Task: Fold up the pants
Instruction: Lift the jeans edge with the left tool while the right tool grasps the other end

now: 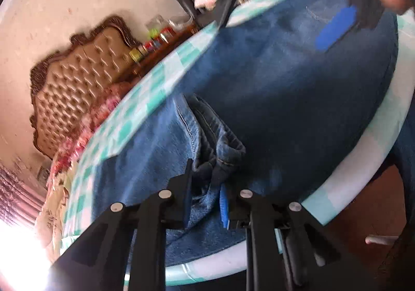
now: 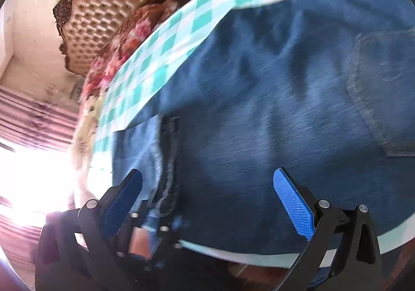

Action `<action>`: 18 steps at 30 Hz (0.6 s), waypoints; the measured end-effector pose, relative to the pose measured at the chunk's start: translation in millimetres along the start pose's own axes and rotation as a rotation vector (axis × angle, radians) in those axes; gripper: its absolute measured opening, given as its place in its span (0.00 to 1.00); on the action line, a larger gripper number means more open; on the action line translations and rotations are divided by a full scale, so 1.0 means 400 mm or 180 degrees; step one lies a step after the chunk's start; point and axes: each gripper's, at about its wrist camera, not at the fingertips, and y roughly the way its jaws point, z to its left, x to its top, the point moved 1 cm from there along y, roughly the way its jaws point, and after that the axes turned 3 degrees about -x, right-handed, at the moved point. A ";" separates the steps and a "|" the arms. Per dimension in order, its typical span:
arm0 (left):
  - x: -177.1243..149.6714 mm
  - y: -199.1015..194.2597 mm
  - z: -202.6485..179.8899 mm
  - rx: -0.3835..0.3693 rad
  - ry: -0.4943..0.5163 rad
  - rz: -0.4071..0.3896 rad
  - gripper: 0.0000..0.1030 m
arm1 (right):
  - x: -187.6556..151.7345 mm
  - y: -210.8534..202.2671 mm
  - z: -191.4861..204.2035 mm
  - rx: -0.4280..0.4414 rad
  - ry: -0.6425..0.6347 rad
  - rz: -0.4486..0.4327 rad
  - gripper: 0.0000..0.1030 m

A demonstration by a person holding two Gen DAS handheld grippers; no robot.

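Observation:
Blue denim pants (image 1: pixel 285 88) lie across a table with a teal-and-white checked cloth (image 1: pixel 145 99). My left gripper (image 1: pixel 207 195) is shut on a bunched fold of the pants at the near edge, with denim pinched between its blue pads. My right gripper (image 2: pixel 207 187) is open above the pants (image 2: pixel 272 99), its blue pads (image 2: pixel 293 202) wide apart; it also shows in the left wrist view (image 1: pixel 334 26) at the top right. A back pocket (image 2: pixel 384 99) faces up at the right. In the right wrist view the left gripper (image 2: pixel 150 223) shows at the lower left, holding the hem.
A tufted brown headboard (image 1: pixel 75 88) and a bed with floral bedding (image 2: pixel 124 42) stand behind the table. A dark shelf with small colourful items (image 1: pixel 155 42) lines the wall. Bright window light and pink curtains (image 2: pixel 28 114) are at the left. The table's near edge (image 1: pixel 345 187) curves close.

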 end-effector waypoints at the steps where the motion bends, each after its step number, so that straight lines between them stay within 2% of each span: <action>1: 0.000 -0.008 0.006 0.0007 -0.0064 -0.0052 0.16 | 0.007 0.014 0.011 0.0110 0.0018 0.0106 0.95; 8: 0.014 -0.058 0.045 -0.0005 -0.0367 -0.0293 0.15 | 0.052 0.132 0.113 0.0309 -0.0002 0.0646 0.95; 14: 0.019 -0.103 0.072 0.0016 -0.0392 -0.0404 0.15 | 0.065 0.228 0.199 0.0269 -0.0224 0.0843 0.93; 16: 0.018 -0.111 0.070 0.0030 -0.0337 -0.0429 0.14 | 0.075 0.260 0.218 0.0234 -0.0339 0.0855 0.71; 18: 0.016 -0.123 0.060 0.0065 -0.0263 -0.0440 0.14 | 0.087 0.262 0.220 0.0183 -0.0459 0.0777 0.26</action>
